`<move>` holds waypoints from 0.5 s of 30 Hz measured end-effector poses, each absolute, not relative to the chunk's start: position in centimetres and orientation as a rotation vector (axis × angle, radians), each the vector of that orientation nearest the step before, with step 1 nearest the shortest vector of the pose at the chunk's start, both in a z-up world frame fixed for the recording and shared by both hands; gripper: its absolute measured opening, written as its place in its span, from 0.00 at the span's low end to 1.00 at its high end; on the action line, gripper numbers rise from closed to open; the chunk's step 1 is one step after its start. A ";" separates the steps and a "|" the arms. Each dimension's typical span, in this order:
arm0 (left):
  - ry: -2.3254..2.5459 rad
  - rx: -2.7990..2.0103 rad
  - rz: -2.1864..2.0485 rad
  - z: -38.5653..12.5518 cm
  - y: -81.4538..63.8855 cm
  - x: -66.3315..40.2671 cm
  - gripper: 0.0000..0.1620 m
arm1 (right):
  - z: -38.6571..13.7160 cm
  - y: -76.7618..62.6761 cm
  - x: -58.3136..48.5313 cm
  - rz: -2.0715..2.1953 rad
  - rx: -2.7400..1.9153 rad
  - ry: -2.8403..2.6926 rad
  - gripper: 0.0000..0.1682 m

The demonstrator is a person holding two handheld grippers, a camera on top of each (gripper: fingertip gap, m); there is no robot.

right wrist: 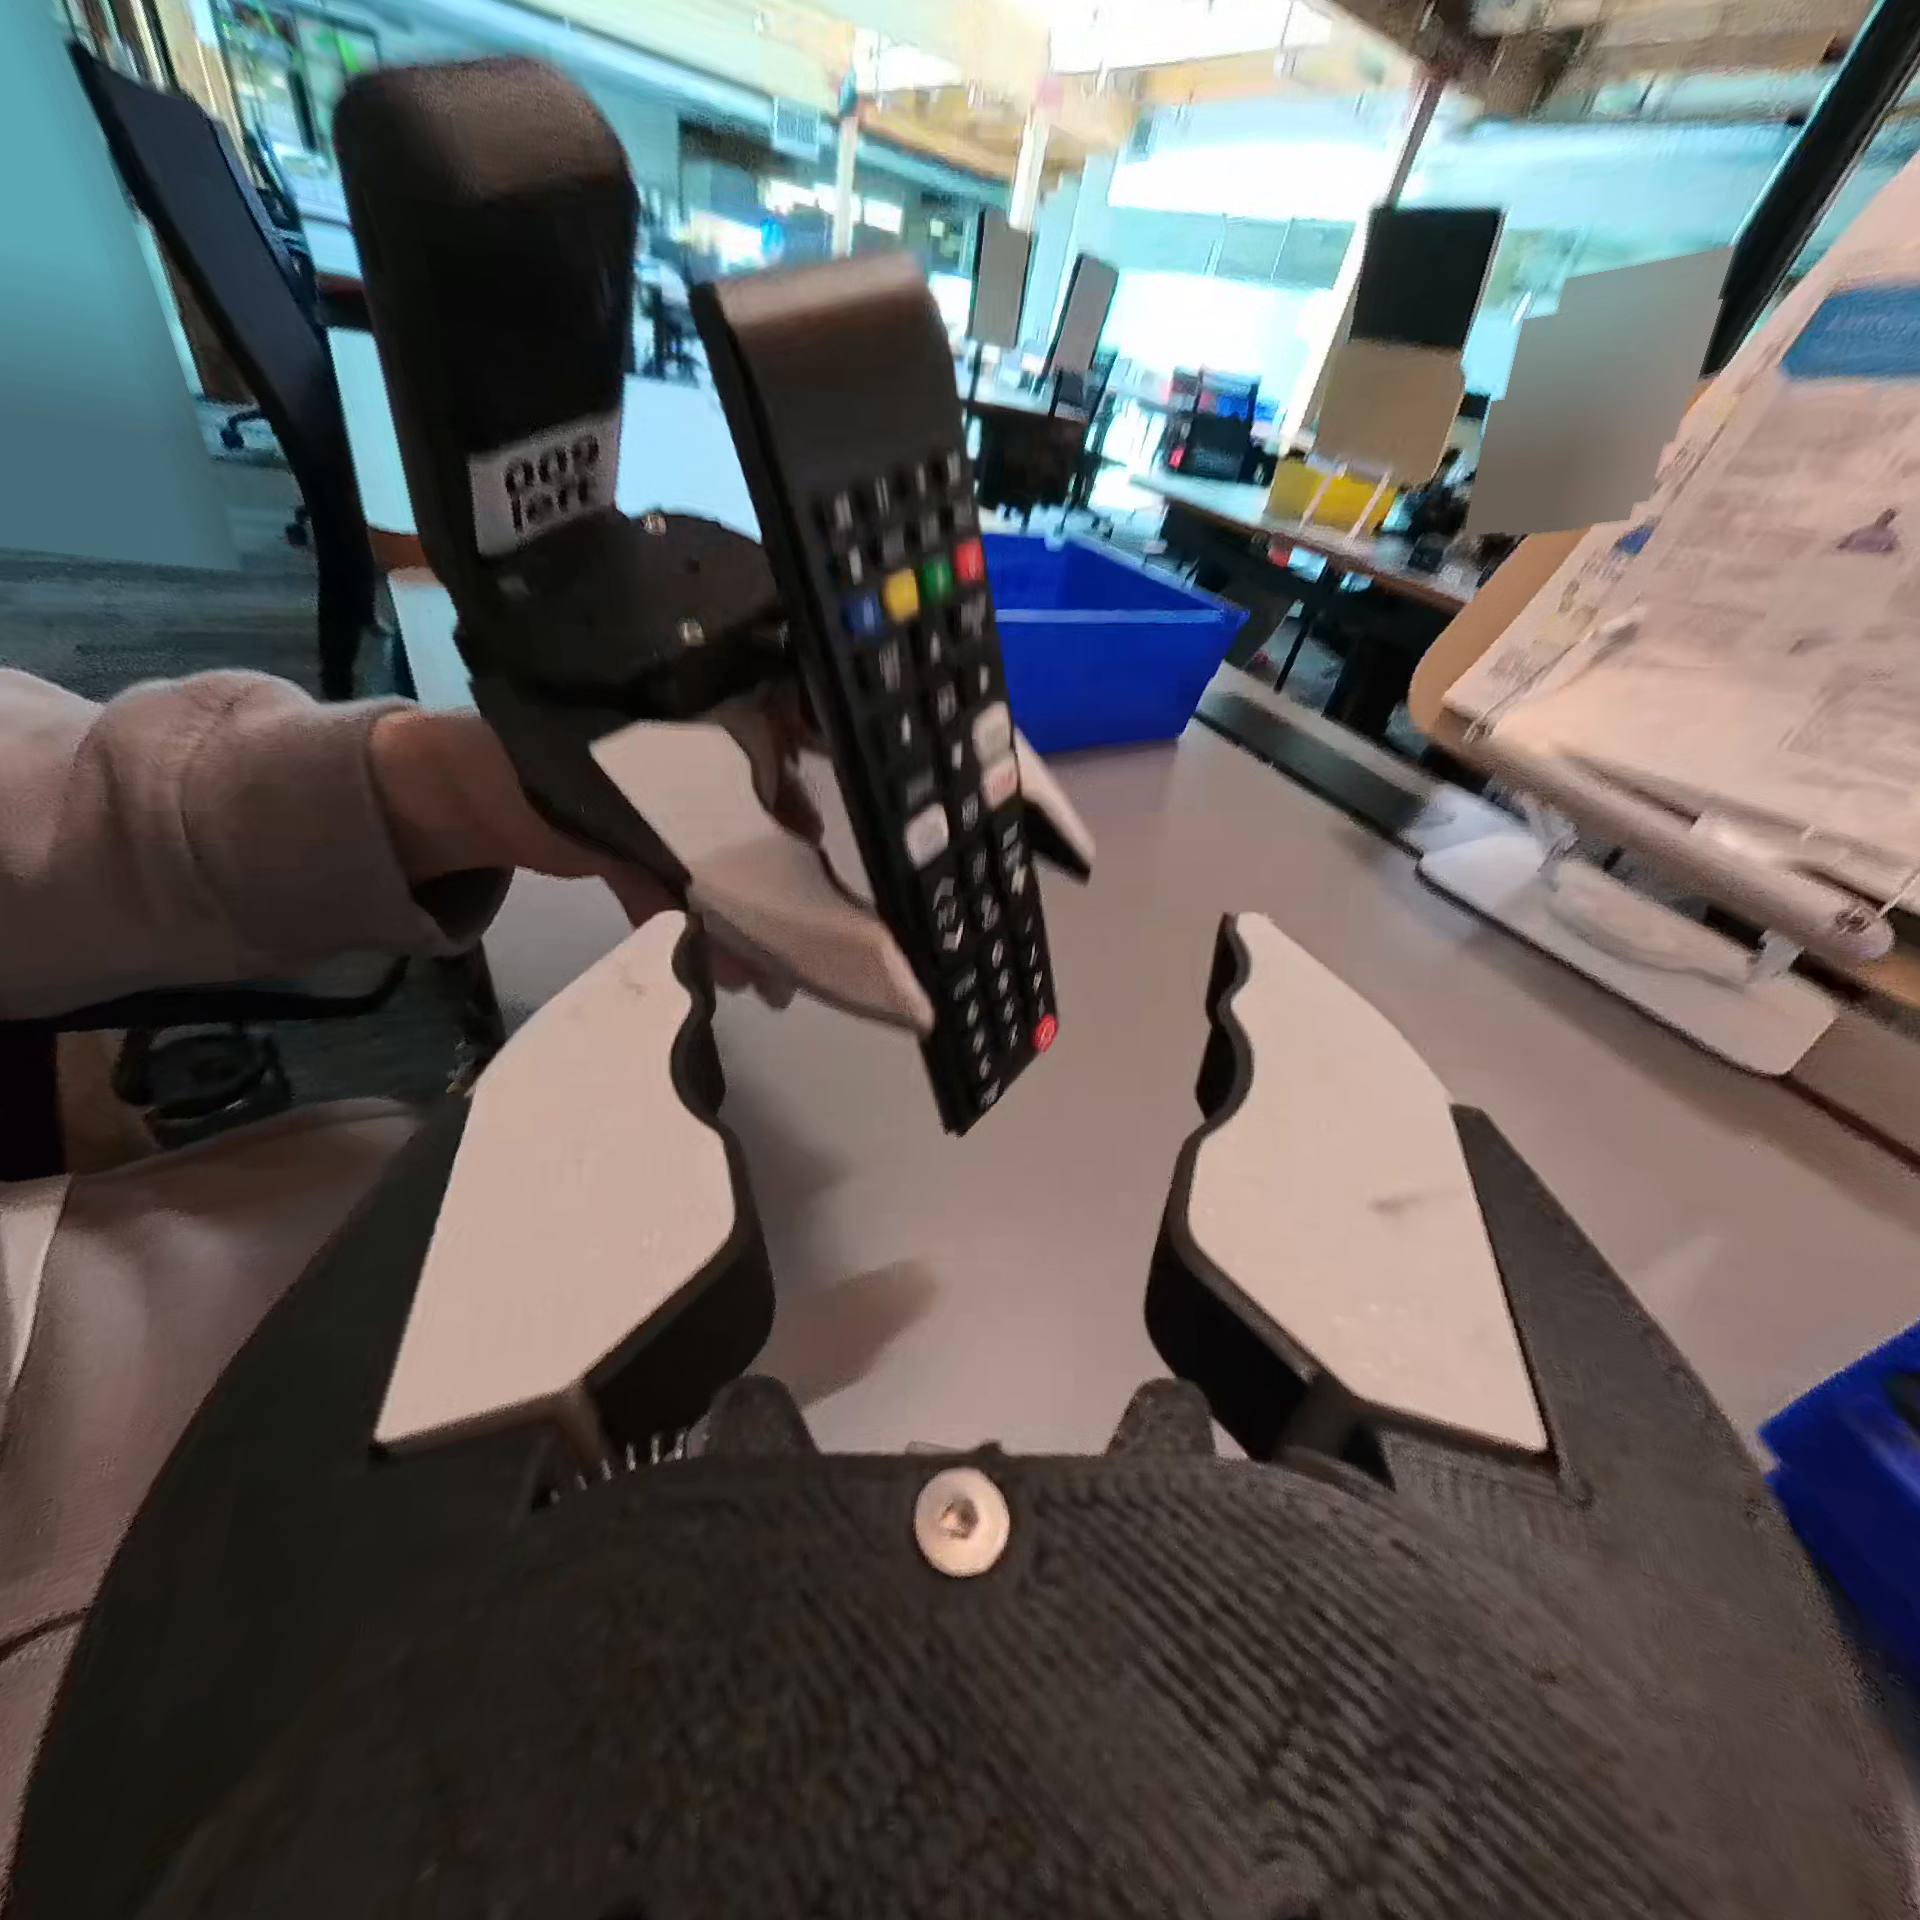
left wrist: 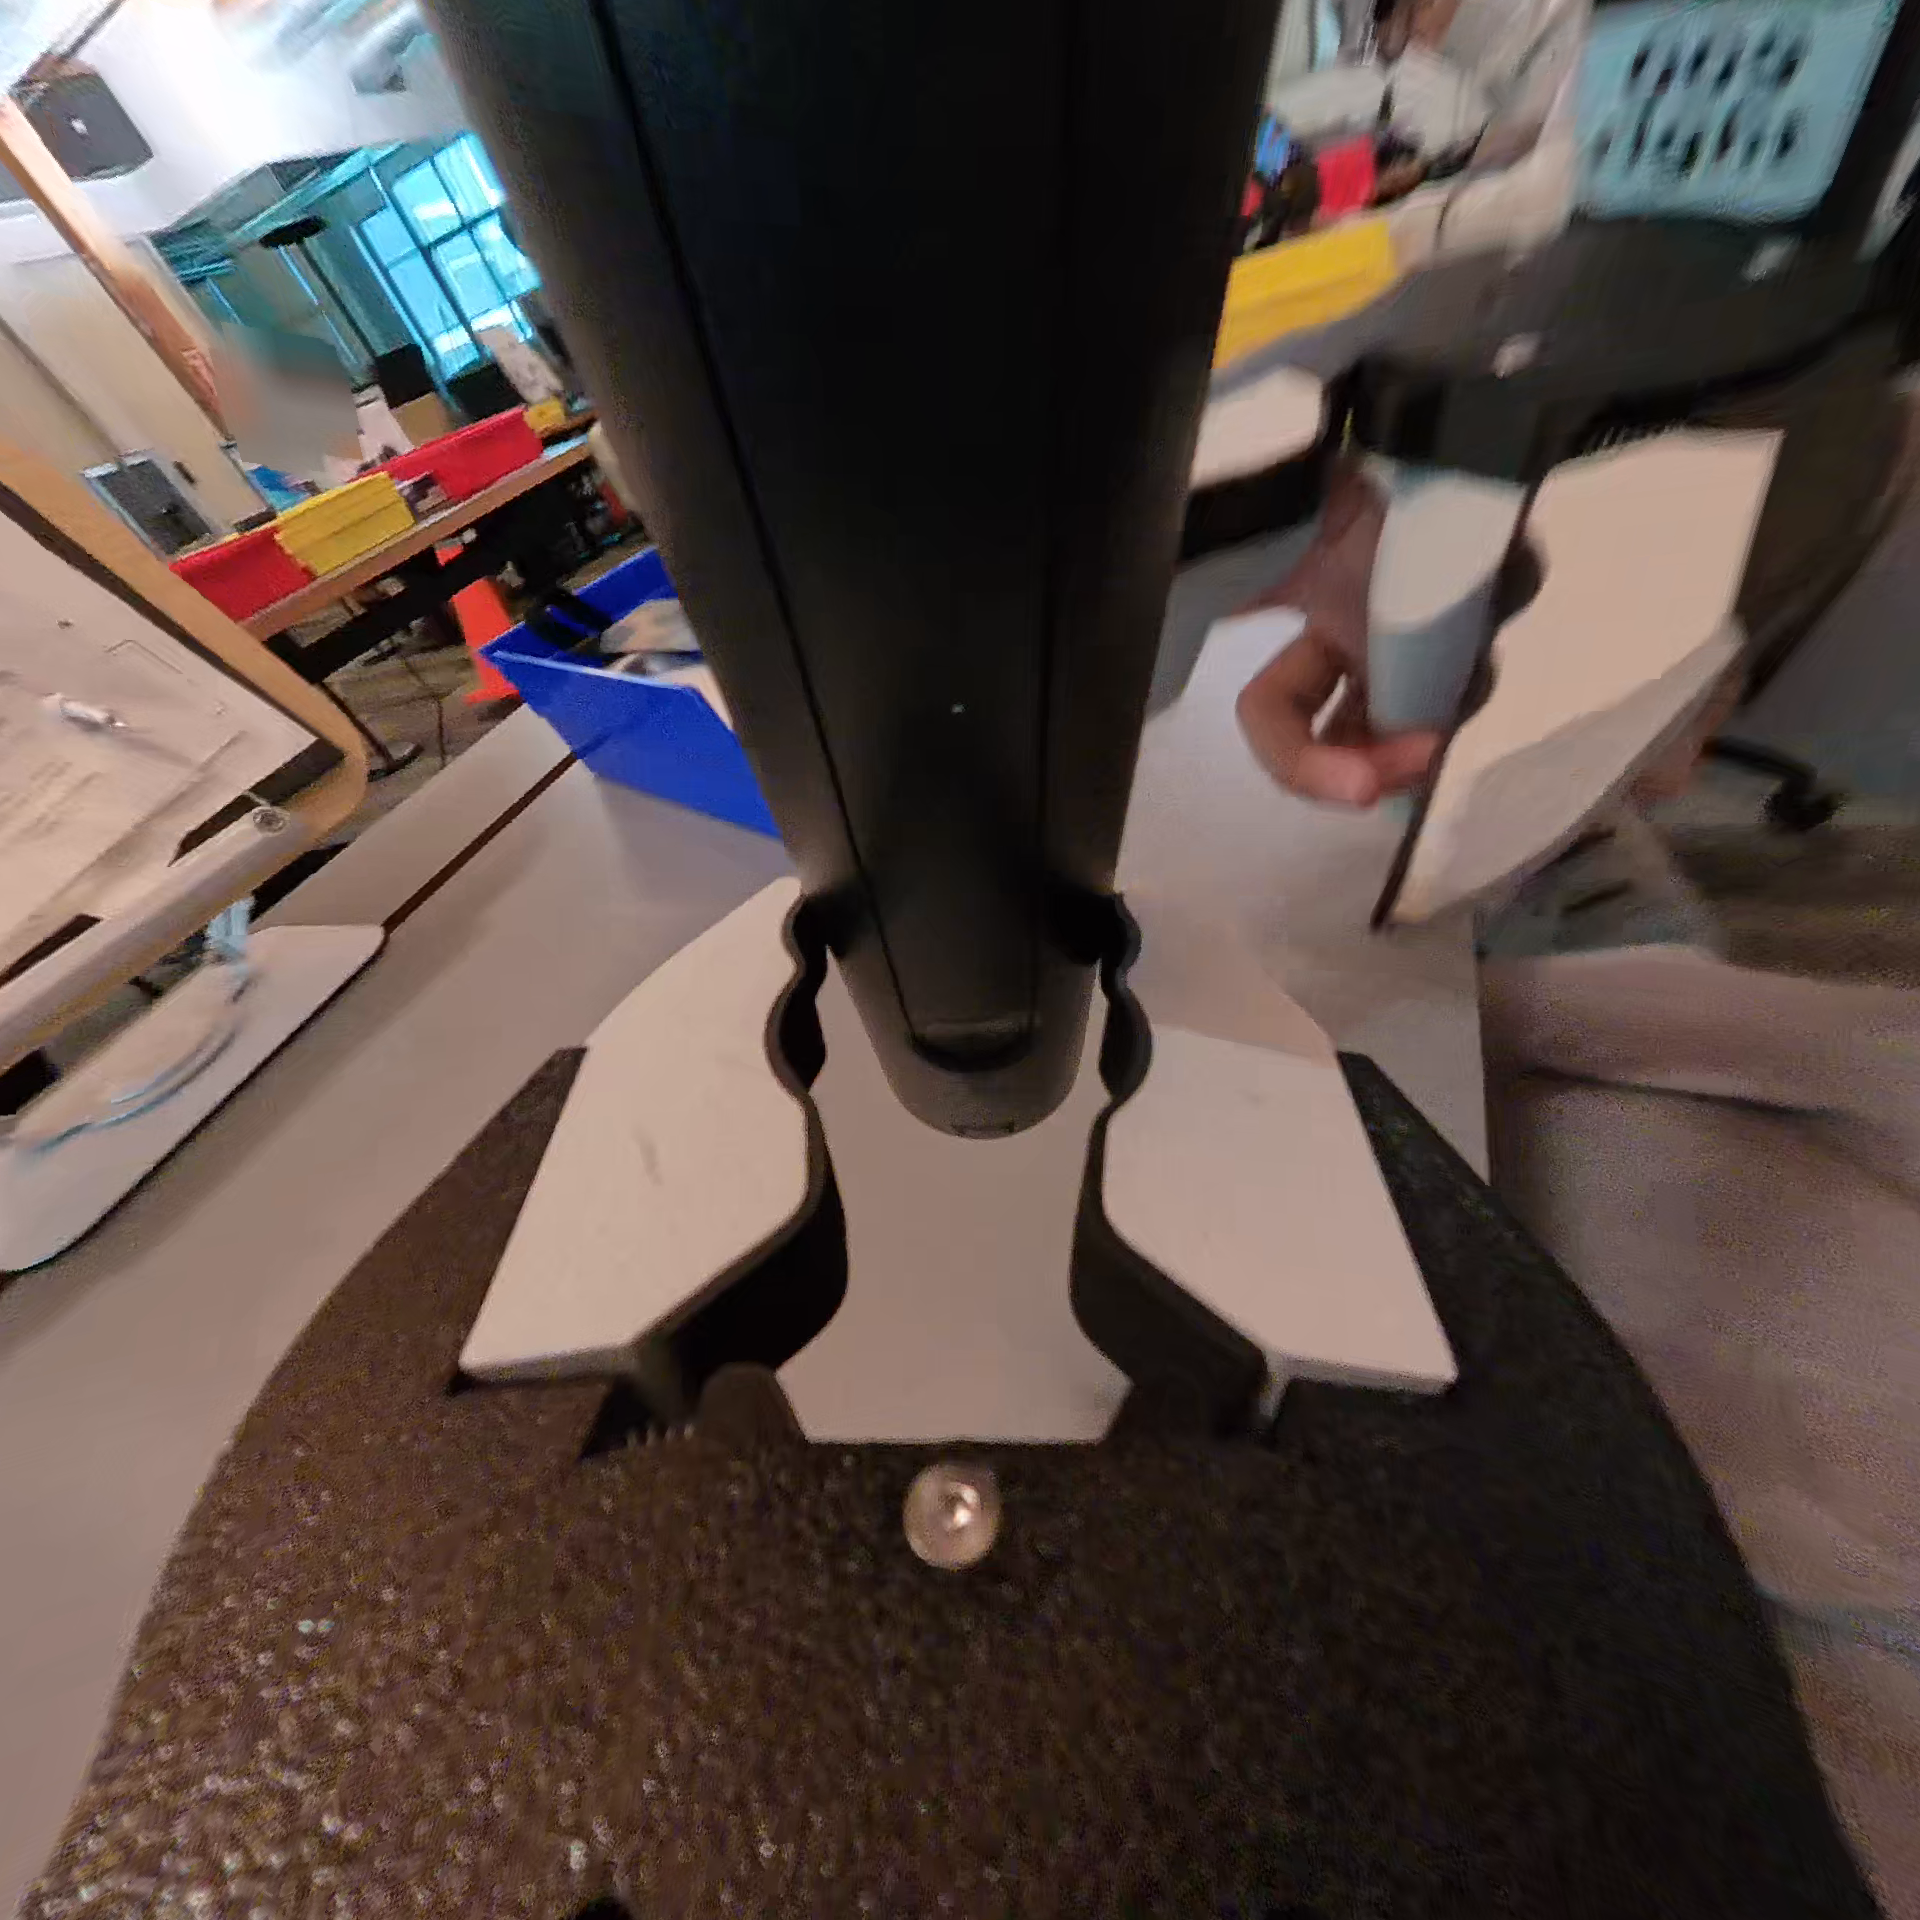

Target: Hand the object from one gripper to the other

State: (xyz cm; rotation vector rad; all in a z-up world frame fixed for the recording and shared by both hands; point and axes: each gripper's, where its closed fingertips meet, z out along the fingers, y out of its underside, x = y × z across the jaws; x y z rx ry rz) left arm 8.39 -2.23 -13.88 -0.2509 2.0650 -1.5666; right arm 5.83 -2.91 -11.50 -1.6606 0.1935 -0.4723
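Note:
A black remote control with coloured buttons is held tilted, nearly upright, above the grey table. My left gripper is shut on its lower part, and I see the remote's plain back there. In the right wrist view the left gripper, held by a hand, holds the remote with its buttons facing me. My right gripper is open wide. The remote's lower end hangs between its fingertips without touching them. The right gripper shows blurred at the upper right of the left wrist view.
A blue bin stands on the table behind the remote and also shows in the left wrist view. A tilted stand with papers is at the right. Another blue bin is at the right edge. An office chair is at the left. The tips of both grippers are at nearly the same place.

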 end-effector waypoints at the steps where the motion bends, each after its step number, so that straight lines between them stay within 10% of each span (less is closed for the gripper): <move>1: 2.098 -0.216 -1.530 -14.3 -2.5 8.1 0.31 | -10.7 -2.9 5.5 -0.500 -1.627 0.165 0.54; 15: 2.279 0.243 -1.517 -16.9 -5.0 3.1 0.32 | -9.7 -1.0 0.5 -0.413 -1.575 -0.167 0.29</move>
